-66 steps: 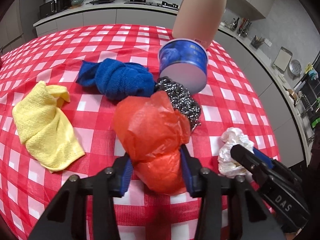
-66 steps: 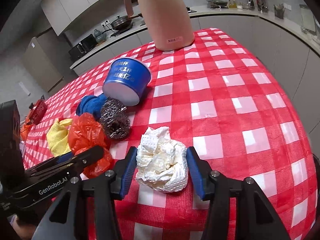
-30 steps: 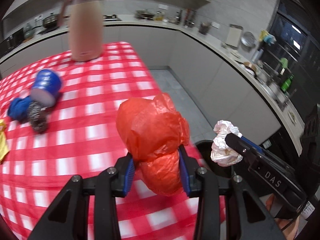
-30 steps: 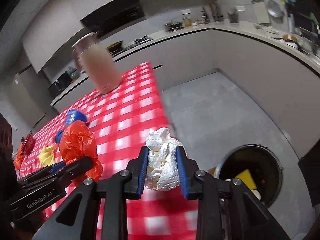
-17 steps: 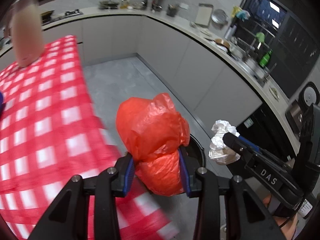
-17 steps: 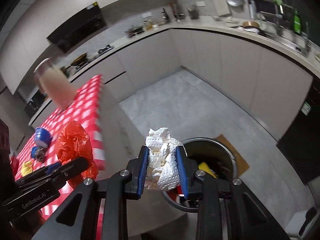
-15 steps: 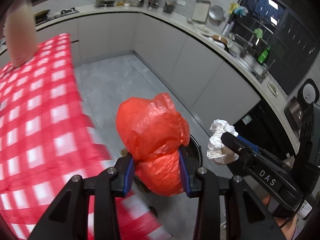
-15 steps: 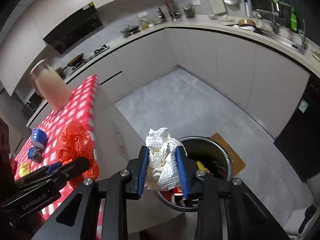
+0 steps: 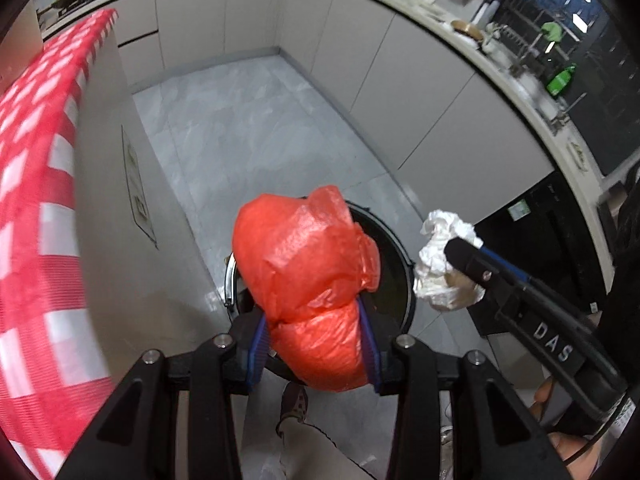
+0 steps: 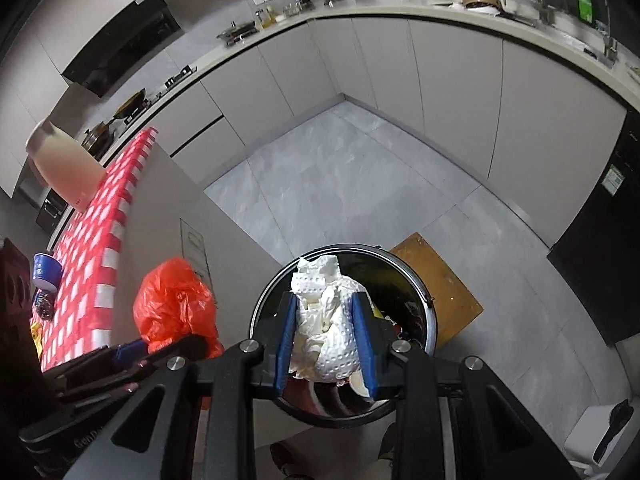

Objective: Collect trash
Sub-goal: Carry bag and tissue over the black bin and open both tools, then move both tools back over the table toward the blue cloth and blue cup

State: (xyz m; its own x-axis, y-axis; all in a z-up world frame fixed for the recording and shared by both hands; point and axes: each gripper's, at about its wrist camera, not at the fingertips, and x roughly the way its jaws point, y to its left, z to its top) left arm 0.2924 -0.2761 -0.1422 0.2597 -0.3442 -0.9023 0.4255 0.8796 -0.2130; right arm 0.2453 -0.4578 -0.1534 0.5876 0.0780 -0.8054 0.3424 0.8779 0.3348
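Right wrist view puts your right gripper (image 10: 325,336), clamped on the paper wad (image 10: 326,330), over the open bin (image 10: 418,280). Your left gripper (image 9: 314,338), clamped on the orange bag (image 9: 304,264), hangs near the rim; released there, it could land on the floor (image 9: 248,128).

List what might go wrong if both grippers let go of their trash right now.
1. The crumpled orange plastic bag in the left gripper hangs near the left rim of the round black trash bin; being light, it may drift onto the grey floor.
2. The wadded white paper towel in the right gripper looks centred over the bin but may cling to the blue fingers.
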